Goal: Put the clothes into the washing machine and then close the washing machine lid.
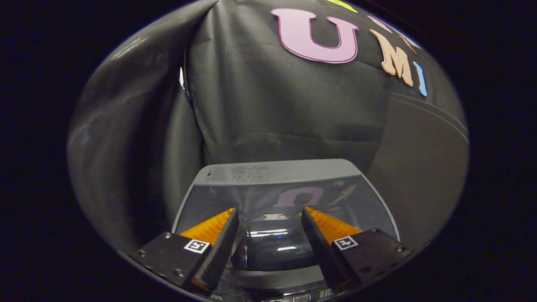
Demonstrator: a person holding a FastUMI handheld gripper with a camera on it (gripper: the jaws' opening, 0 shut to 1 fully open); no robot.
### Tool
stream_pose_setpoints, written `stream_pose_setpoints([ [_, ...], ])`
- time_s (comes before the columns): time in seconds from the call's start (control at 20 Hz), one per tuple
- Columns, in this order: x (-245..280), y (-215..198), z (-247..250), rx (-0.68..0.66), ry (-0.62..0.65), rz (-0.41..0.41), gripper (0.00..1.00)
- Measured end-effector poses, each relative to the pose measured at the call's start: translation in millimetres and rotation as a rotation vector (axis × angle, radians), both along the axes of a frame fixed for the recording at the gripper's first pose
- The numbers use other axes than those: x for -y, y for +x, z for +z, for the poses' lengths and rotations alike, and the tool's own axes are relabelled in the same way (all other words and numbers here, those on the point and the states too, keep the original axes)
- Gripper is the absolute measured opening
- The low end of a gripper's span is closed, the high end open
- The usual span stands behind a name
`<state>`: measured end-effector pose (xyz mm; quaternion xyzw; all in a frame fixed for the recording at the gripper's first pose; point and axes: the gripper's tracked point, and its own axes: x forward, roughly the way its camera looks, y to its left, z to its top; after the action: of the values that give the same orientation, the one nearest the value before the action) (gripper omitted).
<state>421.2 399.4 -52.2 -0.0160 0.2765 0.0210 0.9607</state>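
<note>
The washing machine [272, 184] is standing against the foot of the booth's black cloth wall [272, 109], directly below and ahead of the gripper [270, 220]. Its lid [277, 197] is lying flat on the top of the machine, in the closed position. The lid is consisting of a dark, glossy transparent panel set in a pale grey frame, and the panel is mirroring the wall behind it. Along the far edge of the lid, a grey strip [277, 172] is carrying a printed label at its left end; the print is too small to read.

From left to right across the near edge of the lid: the left finger is pointing forward over the left half of the panel, a dark rounded handle or recess [272, 247] is sitting at the middle of the near edge between the two fingers, and the right finger is pointing forward over the right half of the panel. The jaws are standing released, spread wide apart, and are gripping nothing. Whether the fingertips are touching the panel cannot be told.

No clothes are visible through the panel, as reflections are covering it.

To the left of the machine, the cloth wall is hanging in loose folds. To the right, a plain dark grey surface [423, 167] is rising beside the machine.
</note>
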Motion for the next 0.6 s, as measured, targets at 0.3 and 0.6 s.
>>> stream_pose_setpoints([
  [0.3,4.9,-29.0,1.8,0.062,-0.028,0.003,0.91],
  [0.6,15.6,-46.7,1.3,0.080,-0.064,-0.018,0.91],
])
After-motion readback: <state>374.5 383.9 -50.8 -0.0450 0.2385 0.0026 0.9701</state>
